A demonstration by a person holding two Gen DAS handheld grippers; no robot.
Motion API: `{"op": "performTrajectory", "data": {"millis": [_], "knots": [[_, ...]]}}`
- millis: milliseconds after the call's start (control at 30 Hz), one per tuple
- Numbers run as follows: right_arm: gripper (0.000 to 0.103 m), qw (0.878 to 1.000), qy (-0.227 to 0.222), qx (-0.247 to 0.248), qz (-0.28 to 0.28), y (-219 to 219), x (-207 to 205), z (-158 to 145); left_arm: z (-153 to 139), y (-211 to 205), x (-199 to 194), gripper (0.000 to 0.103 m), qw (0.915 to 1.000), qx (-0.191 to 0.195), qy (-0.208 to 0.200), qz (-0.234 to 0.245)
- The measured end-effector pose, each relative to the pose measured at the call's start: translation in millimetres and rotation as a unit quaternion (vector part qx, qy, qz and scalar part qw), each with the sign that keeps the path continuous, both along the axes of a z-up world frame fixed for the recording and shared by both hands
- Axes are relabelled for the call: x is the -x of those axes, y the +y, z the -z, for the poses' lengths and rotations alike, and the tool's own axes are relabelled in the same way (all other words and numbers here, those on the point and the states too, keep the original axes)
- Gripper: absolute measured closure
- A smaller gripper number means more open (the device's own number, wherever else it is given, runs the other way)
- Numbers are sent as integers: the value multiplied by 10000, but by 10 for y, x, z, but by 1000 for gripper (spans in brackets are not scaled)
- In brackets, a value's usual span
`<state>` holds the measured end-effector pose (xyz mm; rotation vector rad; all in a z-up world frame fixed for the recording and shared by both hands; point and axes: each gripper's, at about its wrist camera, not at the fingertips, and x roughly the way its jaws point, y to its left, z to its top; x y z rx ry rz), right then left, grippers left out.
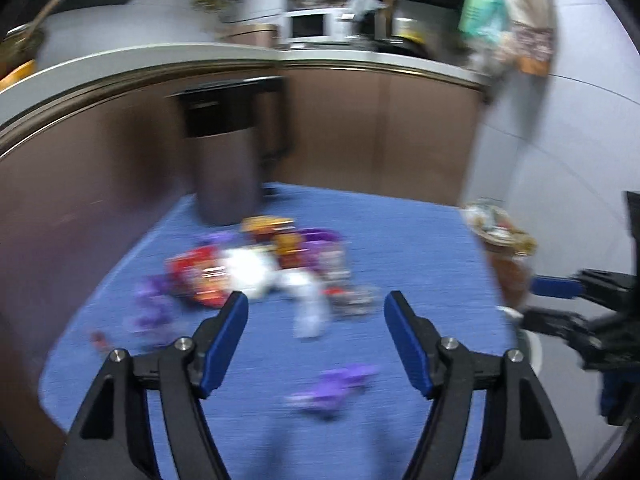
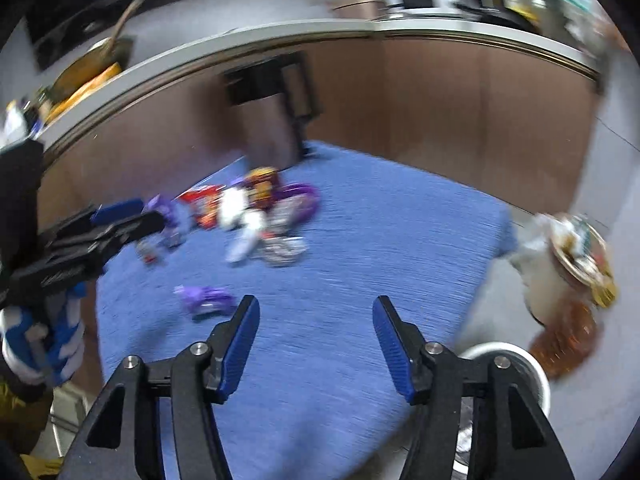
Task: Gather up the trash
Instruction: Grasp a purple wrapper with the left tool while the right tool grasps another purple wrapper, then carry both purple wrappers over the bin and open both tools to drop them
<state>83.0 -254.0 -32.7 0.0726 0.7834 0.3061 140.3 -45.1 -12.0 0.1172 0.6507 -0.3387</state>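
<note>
Blue matting (image 1: 400,240) covers the floor where we work, and in the left wrist view the trash lies scattered on it: a blurred heap of wrappers (image 1: 256,264), red, white, yellow and purple, sits at about twelve o'clock from our left gripper (image 1: 316,308), and a single purple wrapper (image 1: 332,390) lies nearer, showing between the gripper's fingers but not touched by them. The left gripper's jaws stand wide apart with nothing between the pads, which we take as readiness to pick the next piece. A dark bin (image 1: 228,152) stands at the mat's far edge against the brown cabinet front (image 1: 360,128), beyond the heap at eleven o'clock. At three o'clock, off the mat's edge, a container already heaped with rubbish (image 1: 496,232) stands near the right gripper (image 1: 540,300), which enters from the side; we judge that placement keeps drop-offs short. In the right wrist view, the right gripper (image 2: 316,320) is likewise spread open and empty over bare matting (image 2: 360,240). From it the heap (image 2: 248,212) lies at eleven o'clock, and the lone purple wrapper (image 2: 206,300) just beside its left finger at nine o'clock. The left gripper (image 2: 120,220) reaches in from nine o'clock toward the heap. The full container (image 2: 576,256) is at three o'clock, with a white-rimmed round vessel (image 2: 516,360) below it at four; what that vessel is we cannot tell. Motion blur hides finer detail.
</note>
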Motion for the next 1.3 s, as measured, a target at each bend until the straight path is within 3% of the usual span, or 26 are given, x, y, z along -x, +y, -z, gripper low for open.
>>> {"op": "performTrajectory", "data": {"millis": [200, 500, 567, 633, 700, 767, 800, 833, 967, 1300], "knots": [[35, 9956, 195, 339, -856, 780, -285, 176, 277, 739, -442, 34, 9957, -413, 49, -824], [35, 9773, 429, 1077, -1775, 1673, -624, 584, 691, 1068, -1073, 34, 9886, -823, 366, -1203], [41, 9741, 450, 1230, -1844, 1745, -652, 656, 768, 1092, -1203, 34, 9880, -832, 517, -1195], [53, 9711, 503, 1419, -1854, 1780, -705, 748, 839, 1089, -1304, 35, 9870, -856, 673, -1179], [60, 9695, 587, 1534, -1821, 1764, -746, 835, 869, 1075, -1377, 54, 9870, -825, 777, -1140], [64, 9695, 583, 1560, -1795, 1722, -743, 861, 910, 1090, -1424, 80, 9871, -644, 1004, -1064], [66, 9710, 582, 1474, -1792, 1687, -742, 851, 913, 1103, -1432, 80, 9877, -551, 1030, -1041], [67, 9718, 574, 1435, -1781, 1671, -740, 837, 899, 1112, -1422, 86, 9880, -535, 997, -1051], [69, 9784, 473, 1078, -1702, 1556, -680, 742, 766, 1117, -1287, 86, 9911, -289, 947, -889], [69, 9886, -331, 396, -1417, 1218, -282, 48, -25, 1114, -620, 87, 9968, 454, 400, -527]]}}
